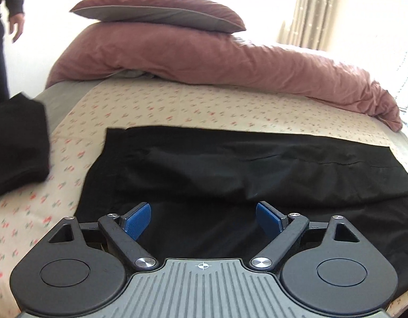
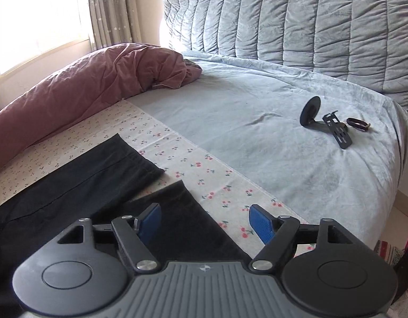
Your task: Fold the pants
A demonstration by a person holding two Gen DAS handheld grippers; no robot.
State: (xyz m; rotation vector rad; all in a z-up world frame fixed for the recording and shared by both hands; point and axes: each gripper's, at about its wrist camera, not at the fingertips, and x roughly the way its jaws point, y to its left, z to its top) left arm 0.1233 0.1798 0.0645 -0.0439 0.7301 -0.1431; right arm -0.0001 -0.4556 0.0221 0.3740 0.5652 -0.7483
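Black pants [image 1: 230, 169] lie spread flat across a cherry-print sheet [image 1: 177, 106] on the bed. My left gripper [image 1: 204, 218] is open and empty, its blue pads just above the near part of the pants. In the right wrist view the two leg ends [image 2: 103, 169] lie side by side with a narrow gap, hems toward the right. My right gripper [image 2: 204, 224] is open and empty over the near leg's hem corner [image 2: 182, 212].
A pink duvet [image 1: 217, 61] and a pillow [image 1: 161, 10] lie along the far side. A folded black garment [image 1: 15, 143] sits at the left. A person [image 1: 5, 26] stands at far left. A black bracket [image 2: 326, 124] and strap [image 2: 357, 124] lie on the blue blanket [image 2: 283, 132].
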